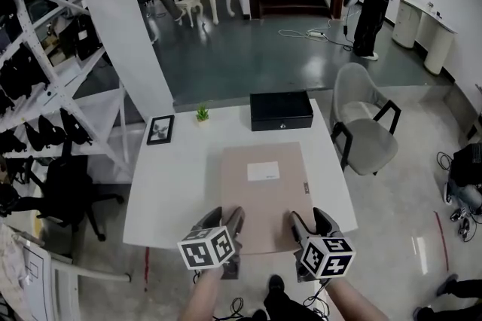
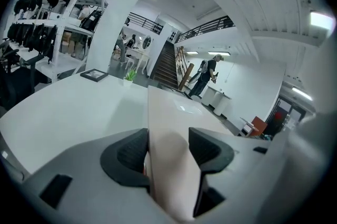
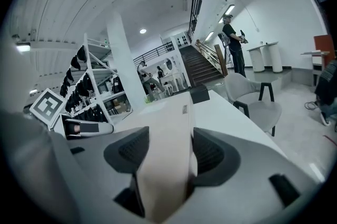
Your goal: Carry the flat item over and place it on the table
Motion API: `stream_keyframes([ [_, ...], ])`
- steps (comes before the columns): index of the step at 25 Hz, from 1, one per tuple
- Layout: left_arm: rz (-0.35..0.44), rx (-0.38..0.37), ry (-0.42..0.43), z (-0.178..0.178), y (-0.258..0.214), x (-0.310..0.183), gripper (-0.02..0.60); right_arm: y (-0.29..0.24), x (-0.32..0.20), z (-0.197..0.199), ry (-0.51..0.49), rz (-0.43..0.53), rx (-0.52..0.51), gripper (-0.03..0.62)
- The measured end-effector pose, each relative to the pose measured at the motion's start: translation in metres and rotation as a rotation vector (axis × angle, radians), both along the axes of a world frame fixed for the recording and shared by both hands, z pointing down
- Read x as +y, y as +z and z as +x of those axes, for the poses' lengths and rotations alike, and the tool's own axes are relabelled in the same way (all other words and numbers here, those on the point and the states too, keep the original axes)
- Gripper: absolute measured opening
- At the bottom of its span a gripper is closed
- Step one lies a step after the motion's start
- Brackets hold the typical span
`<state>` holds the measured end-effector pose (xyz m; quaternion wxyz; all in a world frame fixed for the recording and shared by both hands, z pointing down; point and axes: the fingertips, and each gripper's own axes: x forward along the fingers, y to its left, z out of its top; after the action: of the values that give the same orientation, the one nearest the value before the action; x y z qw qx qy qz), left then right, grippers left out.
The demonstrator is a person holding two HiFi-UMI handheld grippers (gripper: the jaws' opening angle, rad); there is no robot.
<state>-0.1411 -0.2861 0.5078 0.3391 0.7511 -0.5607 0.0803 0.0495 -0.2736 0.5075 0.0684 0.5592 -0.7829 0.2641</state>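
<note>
Here, a flat tan folder point(image 1: 263, 191) is pinched along its near edge by both grippers, over the white table point(image 1: 181, 184).
The folder stretches forward from the jaws, with its white label point(image 1: 263, 172) well beyond them, toward the far end. The left gripper point(image 1: 228, 225) is clamped on the near left corner and the right gripper point(image 1: 309, 229) on the near right corner. In each gripper view the card fills the gap between the ribbed pads. Whether the sheet rests on the tabletop or hangs just above it cannot be told. Past the folder's far edge sits a black box point(image 1: 281, 110). Ahead and left of the left gripper stand a small framed picture point(image 1: 160, 129) and a tiny green plant point(image 1: 202, 114). A grey chair point(image 1: 365, 127) stands ahead and right of the right gripper.
</note>
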Motion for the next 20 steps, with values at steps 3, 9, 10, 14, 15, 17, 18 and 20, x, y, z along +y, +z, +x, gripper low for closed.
stream_keyframes([
  [3,-0.008,-0.001,-0.005,0.000,0.004,-0.013,0.245,0.005,-0.013,0.001,-0.003,-0.007,0.001,0.250],
  [9,-0.026,-0.021,-0.005,0.001,0.017,-0.035,0.245,0.019,-0.035,0.002,-0.001,-0.026,-0.001,0.250],
  [10,-0.027,-0.024,-0.005,0.001,0.019,-0.038,0.245,0.021,-0.038,0.002,-0.001,-0.027,-0.004,0.250],
  [14,-0.028,-0.030,0.000,0.005,0.023,-0.049,0.245,0.030,-0.048,0.004,0.005,-0.033,-0.013,0.250],
  [15,-0.028,-0.030,0.001,0.006,0.024,-0.052,0.245,0.032,-0.051,0.006,0.006,-0.035,-0.014,0.250],
  [17,-0.024,-0.034,0.003,0.008,0.027,-0.056,0.245,0.036,-0.055,0.008,0.007,-0.036,-0.020,0.250],
  [18,-0.021,-0.036,0.005,0.009,0.028,-0.058,0.245,0.038,-0.057,0.009,0.008,-0.036,-0.026,0.250],
  [20,-0.018,-0.041,0.013,0.011,0.030,-0.064,0.245,0.040,-0.061,0.010,0.012,-0.036,-0.033,0.250],
])
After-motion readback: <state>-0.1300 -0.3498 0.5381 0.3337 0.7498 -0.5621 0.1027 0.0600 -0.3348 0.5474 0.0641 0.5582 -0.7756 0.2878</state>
